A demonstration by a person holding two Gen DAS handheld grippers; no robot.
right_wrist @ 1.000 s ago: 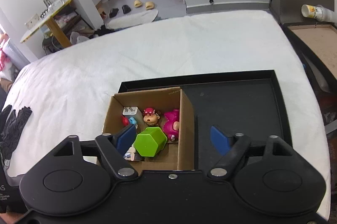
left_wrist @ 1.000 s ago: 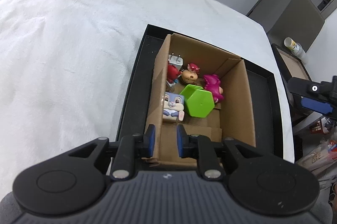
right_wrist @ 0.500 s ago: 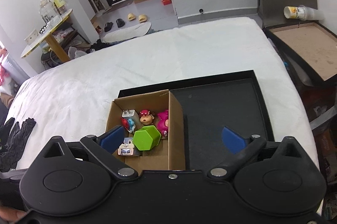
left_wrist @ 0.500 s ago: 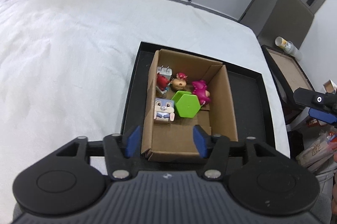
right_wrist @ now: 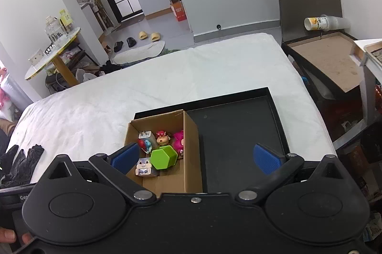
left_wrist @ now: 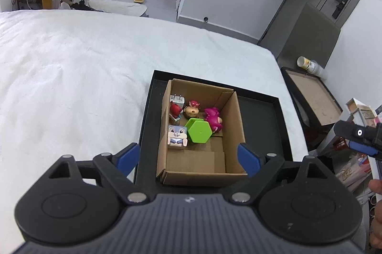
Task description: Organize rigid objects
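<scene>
- Two grippers are held above a cardboard box point(left_wrist: 235, 132) that sits at the left end of a black tray point(right_wrist: 238, 132) on a white bed point(left_wrist: 71, 77).
- Left gripper point(left_wrist: 188, 157): its jaws have just been opening and now stand wide, nothing between them; the box lies directly ahead and below, its long axis running away from the jaws.
- Inside the box, left to right, are seen a white plug point(left_wrist: 177, 99), a red figure point(left_wrist: 175, 110), a bunny cube point(left_wrist: 177, 135), a brown figure point(left_wrist: 192, 109), a green hexagon point(left_wrist: 199, 132) and a pink figure point(left_wrist: 213, 119).
- Right gripper point(right_wrist: 195, 158): its jaws are spread fully, empty; the box lies ahead toward its left finger, bare tray toward its right.
- Nothing is seen left outside the box; sorting is judged nearly done.
- Either hand is about equally near; the box walls would hinder a reach.
</scene>
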